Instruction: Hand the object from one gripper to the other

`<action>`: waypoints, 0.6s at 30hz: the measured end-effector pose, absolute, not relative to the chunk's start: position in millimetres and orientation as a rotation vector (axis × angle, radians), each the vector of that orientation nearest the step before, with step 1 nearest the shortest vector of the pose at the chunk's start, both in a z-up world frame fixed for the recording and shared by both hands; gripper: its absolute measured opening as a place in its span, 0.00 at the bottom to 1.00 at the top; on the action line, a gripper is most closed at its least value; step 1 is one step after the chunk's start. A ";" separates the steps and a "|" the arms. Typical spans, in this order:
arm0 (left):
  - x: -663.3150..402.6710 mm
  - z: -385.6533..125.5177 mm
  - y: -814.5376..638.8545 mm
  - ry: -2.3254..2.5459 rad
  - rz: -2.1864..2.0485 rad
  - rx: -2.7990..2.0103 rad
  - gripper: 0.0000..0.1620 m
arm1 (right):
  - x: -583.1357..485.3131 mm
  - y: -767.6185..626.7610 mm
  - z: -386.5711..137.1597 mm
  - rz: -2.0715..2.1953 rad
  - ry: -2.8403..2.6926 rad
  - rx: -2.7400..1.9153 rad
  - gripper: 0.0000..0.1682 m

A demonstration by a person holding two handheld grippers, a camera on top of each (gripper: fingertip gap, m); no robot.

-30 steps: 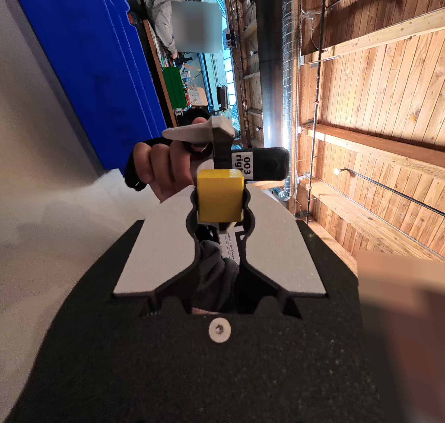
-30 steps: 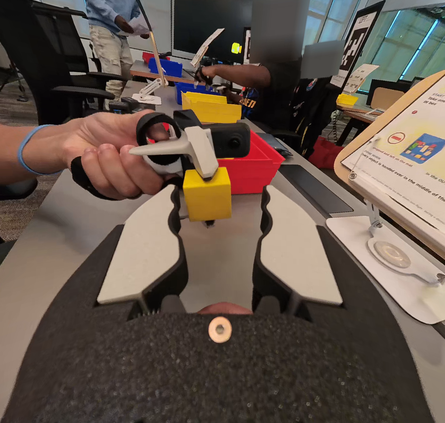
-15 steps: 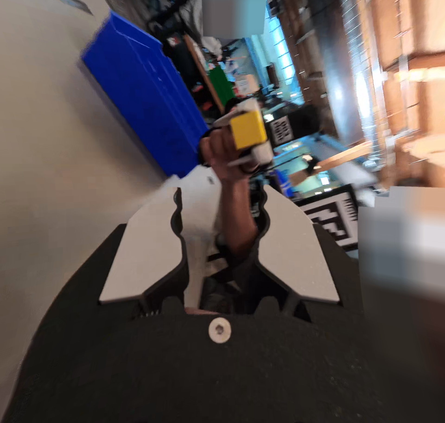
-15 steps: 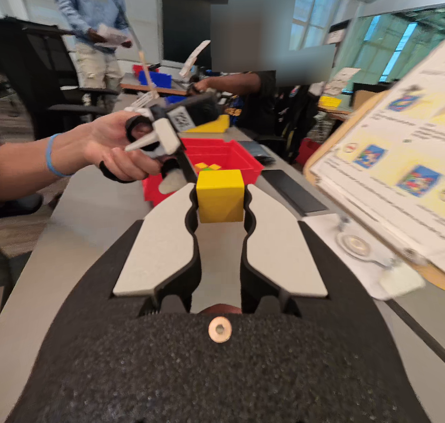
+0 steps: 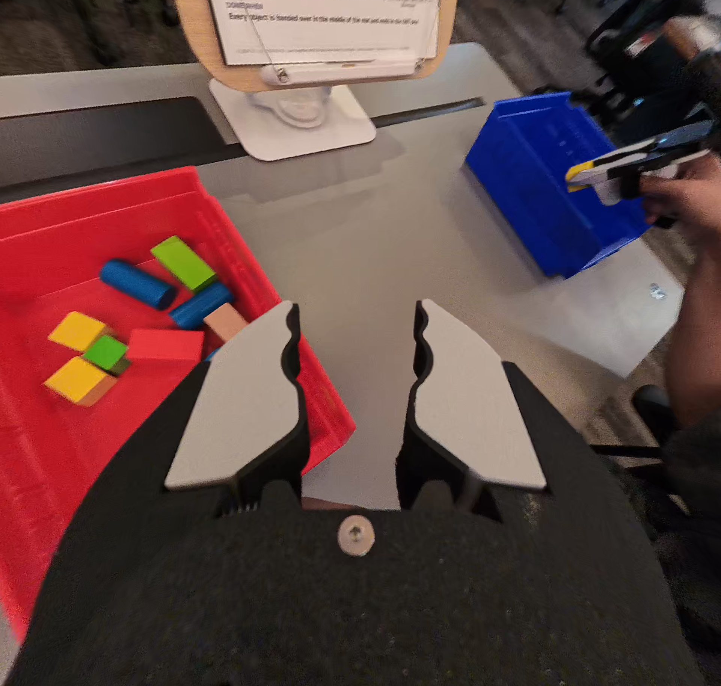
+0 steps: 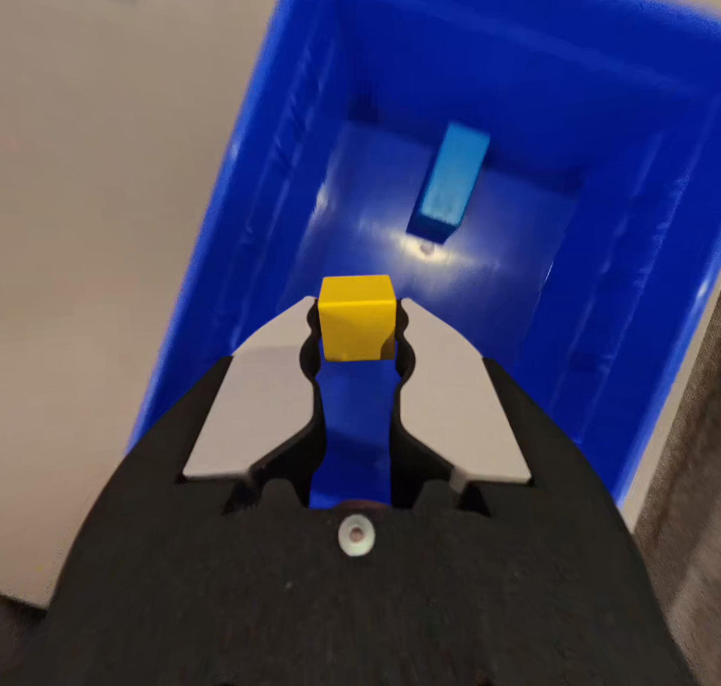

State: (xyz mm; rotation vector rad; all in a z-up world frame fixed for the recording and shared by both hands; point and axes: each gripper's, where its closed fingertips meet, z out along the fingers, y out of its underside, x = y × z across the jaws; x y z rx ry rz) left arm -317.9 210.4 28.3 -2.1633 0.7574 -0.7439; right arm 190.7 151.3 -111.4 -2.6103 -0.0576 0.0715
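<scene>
With the right gripper (image 6: 357, 318) pinching the yellow cube (image 6: 355, 316) between its fingers, the handover itself looks done. Cube sits right at the fingertips, gripped on two opposite flat faces, so a release should let it fall straight. It hangs over the open blue bin (image 6: 253, 183), camera looking down into it; a blue block (image 6: 448, 183) already lies on the bin floor, so this reads as the drop-off bin.

Left gripper (image 5: 355, 316) is empty, fingers spread wide, hovering at the near edge of the red tray (image 5: 242, 214), above the grey worktop (image 5: 370, 230). Tray holds loose blocks: yellow, green, blue, red, one tan. My guess is it's placed there to fetch the next piece.

From the left view the right gripper shows far right, above the blue bin, yellow just visible at its tips. Both views are motion-blurred, so the height above the bin floor is unclear.
</scene>
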 end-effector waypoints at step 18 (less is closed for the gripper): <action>-358.9 23.6 220.1 0.698 -0.587 -2.205 0.34 | 169.6 100.2 -193.6 0.057 -0.188 -3.110 0.21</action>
